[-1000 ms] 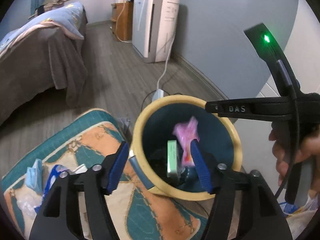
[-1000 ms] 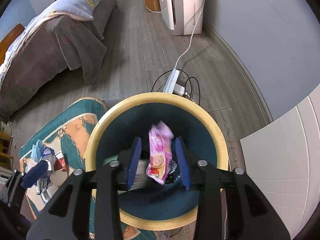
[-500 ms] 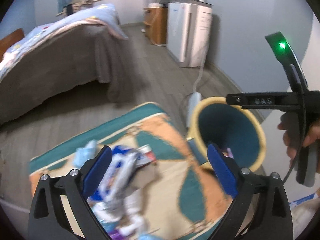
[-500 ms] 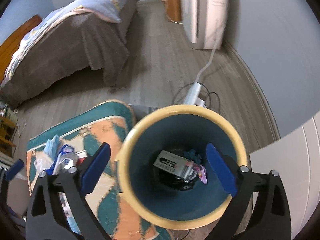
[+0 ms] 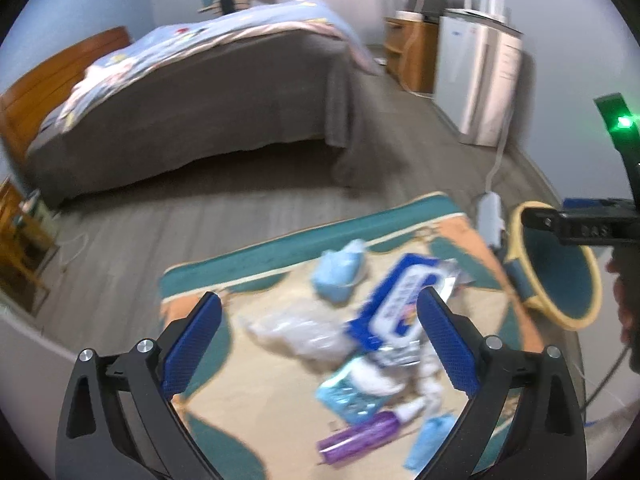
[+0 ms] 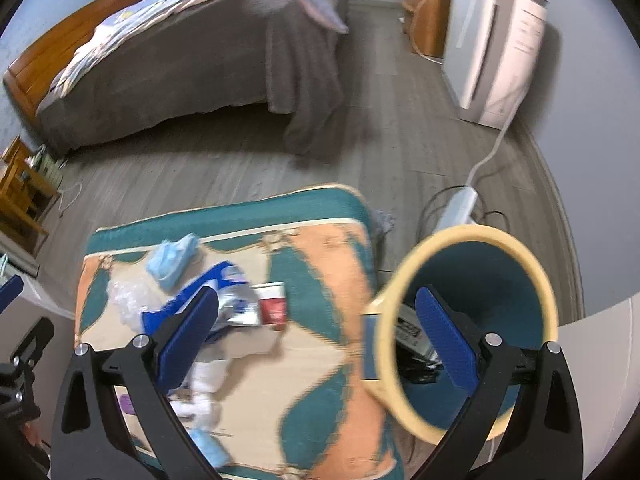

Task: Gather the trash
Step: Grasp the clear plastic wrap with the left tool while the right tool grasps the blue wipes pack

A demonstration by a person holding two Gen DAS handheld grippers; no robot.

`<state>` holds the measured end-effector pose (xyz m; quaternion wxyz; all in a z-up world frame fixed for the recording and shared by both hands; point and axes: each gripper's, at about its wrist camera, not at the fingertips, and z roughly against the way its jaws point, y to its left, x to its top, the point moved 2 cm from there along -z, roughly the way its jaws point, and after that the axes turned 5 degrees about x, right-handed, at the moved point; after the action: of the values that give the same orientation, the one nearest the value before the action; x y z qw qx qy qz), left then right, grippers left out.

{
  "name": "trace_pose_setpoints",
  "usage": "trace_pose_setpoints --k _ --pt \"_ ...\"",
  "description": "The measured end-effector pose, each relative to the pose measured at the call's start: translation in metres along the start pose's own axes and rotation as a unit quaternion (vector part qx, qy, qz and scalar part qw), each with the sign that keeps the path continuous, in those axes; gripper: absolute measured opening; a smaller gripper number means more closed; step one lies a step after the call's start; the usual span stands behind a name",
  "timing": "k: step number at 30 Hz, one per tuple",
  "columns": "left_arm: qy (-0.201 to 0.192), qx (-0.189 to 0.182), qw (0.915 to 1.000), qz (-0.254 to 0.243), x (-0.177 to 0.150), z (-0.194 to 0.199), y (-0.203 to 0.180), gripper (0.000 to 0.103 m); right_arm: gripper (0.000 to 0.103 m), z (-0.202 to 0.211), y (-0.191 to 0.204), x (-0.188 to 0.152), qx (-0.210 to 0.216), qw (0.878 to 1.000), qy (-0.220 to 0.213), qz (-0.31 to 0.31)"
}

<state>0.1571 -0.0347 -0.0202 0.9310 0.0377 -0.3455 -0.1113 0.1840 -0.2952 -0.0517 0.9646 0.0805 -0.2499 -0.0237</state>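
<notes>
Trash lies in a heap on a teal and orange rug [image 5: 452, 236]: a blue wipes pack [image 5: 400, 300], a pale blue face mask [image 5: 340, 268], a crumpled clear bag [image 5: 296, 328], a light blue packet [image 5: 352, 396] and a purple tube [image 5: 360, 440]. My left gripper [image 5: 318, 296] hangs open above this heap, holding nothing. The yellow-rimmed teal bin [image 6: 472, 232] stands at the rug's right edge with a printed box [image 6: 408, 328] inside. My right gripper [image 6: 317, 292] is open and empty, one finger over the heap, the other over the bin. A red and white cup [image 6: 274, 308] lies on the rug.
A bed [image 5: 200, 100] with a grey cover fills the far side. A white appliance [image 5: 480, 80] and a wooden cabinet [image 5: 412, 56] stand at the right wall. A power strip [image 6: 456, 208] with cables lies behind the bin. A white panel [image 6: 600, 360] is close on the right.
Both grippers opened and dropped a box and a pink wrapper into the bin. Both then swung left, away from the bin and over the rug's trash heap.
</notes>
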Motion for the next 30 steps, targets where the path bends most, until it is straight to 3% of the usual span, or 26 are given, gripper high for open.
trace_pose_setpoints --k 6,11,30 --pt "0.017 0.030 0.9991 0.024 -0.021 -0.023 0.042 0.097 0.097 -0.031 0.051 -0.008 0.005 0.999 0.033 0.037" --pt "0.032 0.038 0.9984 0.025 -0.029 -0.041 0.058 0.097 0.097 -0.053 0.071 -0.010 -0.007 0.997 0.049 0.057" --pt "0.112 0.010 0.9936 -0.005 -0.040 -0.122 0.033 0.097 0.097 -0.117 0.056 -0.007 -0.015 0.992 0.115 0.047"
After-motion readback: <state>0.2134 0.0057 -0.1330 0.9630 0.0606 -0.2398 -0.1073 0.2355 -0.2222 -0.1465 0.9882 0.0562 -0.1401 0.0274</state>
